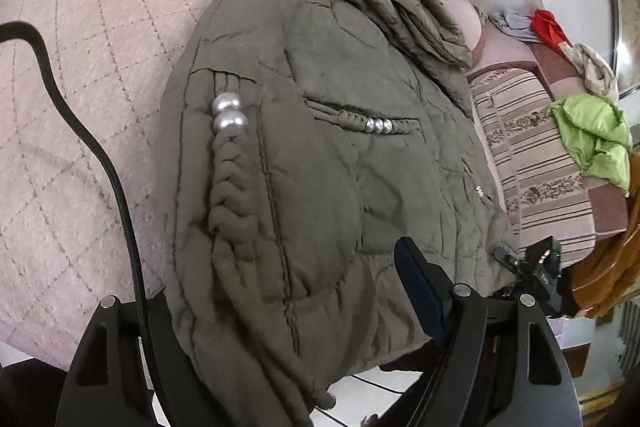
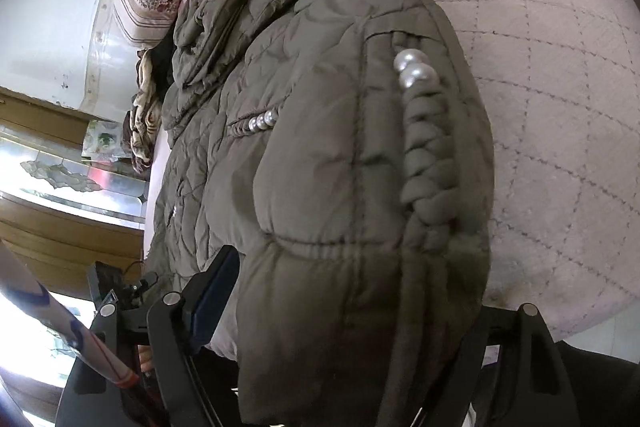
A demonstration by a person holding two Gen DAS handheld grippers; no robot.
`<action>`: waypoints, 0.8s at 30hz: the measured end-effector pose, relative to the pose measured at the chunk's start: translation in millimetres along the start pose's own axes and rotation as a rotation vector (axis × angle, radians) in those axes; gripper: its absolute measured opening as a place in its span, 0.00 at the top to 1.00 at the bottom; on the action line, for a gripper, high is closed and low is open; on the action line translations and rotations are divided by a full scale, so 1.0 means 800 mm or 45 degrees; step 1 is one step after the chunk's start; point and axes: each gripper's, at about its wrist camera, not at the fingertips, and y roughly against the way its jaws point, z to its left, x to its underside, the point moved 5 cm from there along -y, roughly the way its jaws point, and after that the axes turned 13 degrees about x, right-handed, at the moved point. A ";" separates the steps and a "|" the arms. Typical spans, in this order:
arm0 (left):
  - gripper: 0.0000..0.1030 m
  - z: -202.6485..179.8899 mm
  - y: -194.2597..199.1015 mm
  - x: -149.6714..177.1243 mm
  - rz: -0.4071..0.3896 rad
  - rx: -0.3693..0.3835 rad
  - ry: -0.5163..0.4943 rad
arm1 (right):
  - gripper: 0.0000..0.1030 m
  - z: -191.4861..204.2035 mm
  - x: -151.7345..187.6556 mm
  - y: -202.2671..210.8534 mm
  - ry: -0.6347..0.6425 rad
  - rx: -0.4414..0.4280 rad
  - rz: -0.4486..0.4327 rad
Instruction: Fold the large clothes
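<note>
Jacket (image 1: 320,155) hem lies gripped between fingers of left gripper (image 1: 288,327) and right gripper (image 2: 340,323).

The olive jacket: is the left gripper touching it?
Touching. In the left wrist view, the olive jacket drapes between the left gripper's fingers, and its fabric presses against the blue-padded finger.

The puffer jacket (image 1: 320,131) is showing olive-brown, silver pearls (image 1: 227,113) gleaming above its matching braid (image 1: 230,195). Beneath the jacket, a pale pink bedspread (image 1: 80,67) is showing darker stitched diamonds. Right of the jacket, striped beige-brown cushions (image 1: 532,155) are carrying a lime-green garment (image 1: 592,135).
</note>
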 end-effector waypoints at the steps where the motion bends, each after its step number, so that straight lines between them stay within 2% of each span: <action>1: 0.25 -0.002 -0.002 0.001 0.001 -0.021 -0.016 | 0.17 0.001 0.000 -0.002 0.000 0.008 -0.001; 5: 0.25 -0.006 -0.007 0.001 0.005 -0.077 -0.042 | 0.18 0.004 -0.001 -0.006 -0.012 0.022 -0.003; 6: 0.28 -0.006 -0.007 0.001 0.001 -0.094 -0.042 | 0.18 0.004 -0.001 -0.006 -0.014 0.023 -0.006; 8: 0.54 -0.008 -0.005 0.003 -0.005 -0.170 -0.079 | 0.26 0.008 0.000 -0.005 -0.010 0.028 -0.020; 9: 0.58 -0.010 -0.006 0.003 -0.003 -0.181 -0.098 | 0.30 0.010 0.001 -0.005 -0.002 0.025 -0.023; 10: 0.63 -0.015 -0.005 0.003 -0.009 -0.189 -0.124 | 0.38 0.010 0.002 -0.003 0.002 0.018 -0.026; 11: 0.63 -0.017 -0.003 0.003 -0.014 -0.198 -0.135 | 0.43 0.010 0.003 -0.002 0.002 0.001 -0.028; 14: 0.63 -0.019 -0.004 0.003 -0.020 -0.235 -0.164 | 0.43 0.008 0.002 0.003 -0.007 -0.040 -0.044; 17: 0.57 -0.014 -0.011 -0.004 -0.027 -0.221 -0.126 | 0.43 0.008 0.001 -0.006 0.004 -0.030 -0.017; 20: 0.57 -0.008 -0.014 -0.006 -0.025 -0.227 -0.065 | 0.43 0.017 0.000 -0.013 0.025 -0.011 -0.002; 21: 0.59 -0.011 -0.015 -0.006 -0.023 -0.260 -0.057 | 0.43 0.019 0.001 -0.014 0.031 0.001 -0.007; 22: 0.67 -0.012 -0.015 -0.006 -0.012 -0.292 -0.053 | 0.44 0.021 0.002 -0.013 0.037 0.018 -0.018; 24: 0.75 -0.020 -0.012 -0.007 -0.008 -0.327 -0.052 | 0.53 0.021 0.003 -0.010 0.045 0.052 -0.029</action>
